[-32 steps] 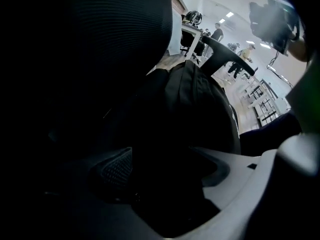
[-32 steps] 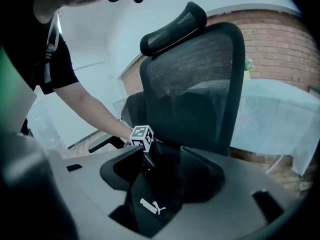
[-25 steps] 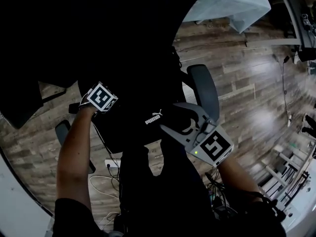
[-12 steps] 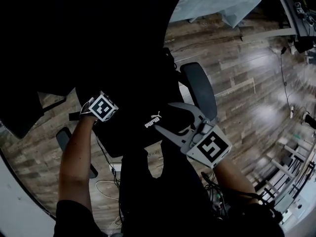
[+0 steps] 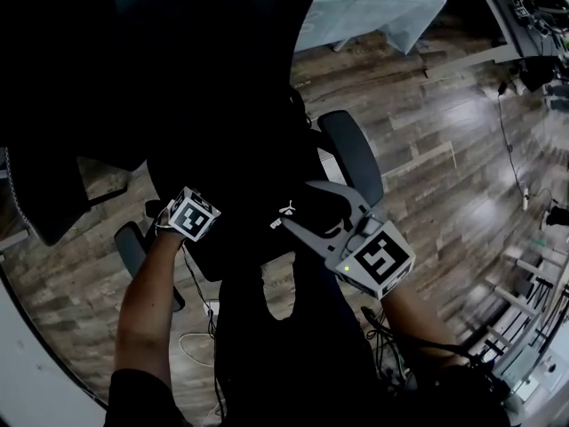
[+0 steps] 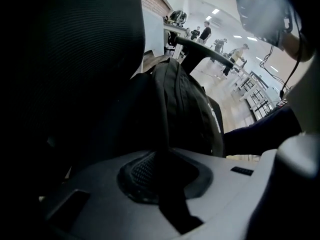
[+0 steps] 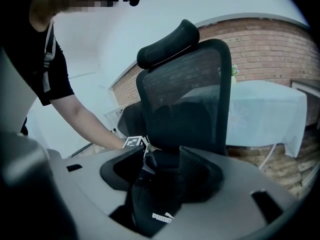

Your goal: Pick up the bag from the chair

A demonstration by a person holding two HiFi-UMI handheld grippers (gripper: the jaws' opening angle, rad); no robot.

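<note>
At the chair point(image 7: 185, 94), right fingers point(image 7: 235, 184) grip the PUMA-marked bag point(image 7: 155, 204); left fingers point(image 6: 100, 184), just closing, pinch its strap point(image 6: 167, 204).

We look down on a black backpack point(image 5: 253, 181) over the seat of a black office chair point(image 5: 351, 154), which stands on a wood-plank floor point(image 5: 444, 176). The right tongs point(image 5: 298, 207) straddle the backpack's near edge, beside a white logo point(image 5: 286, 210). The left tongs point(image 5: 197, 216) have just been closing. Their jaws vanish into the backpack's dark side, so what they pinch is hidden.
</note>
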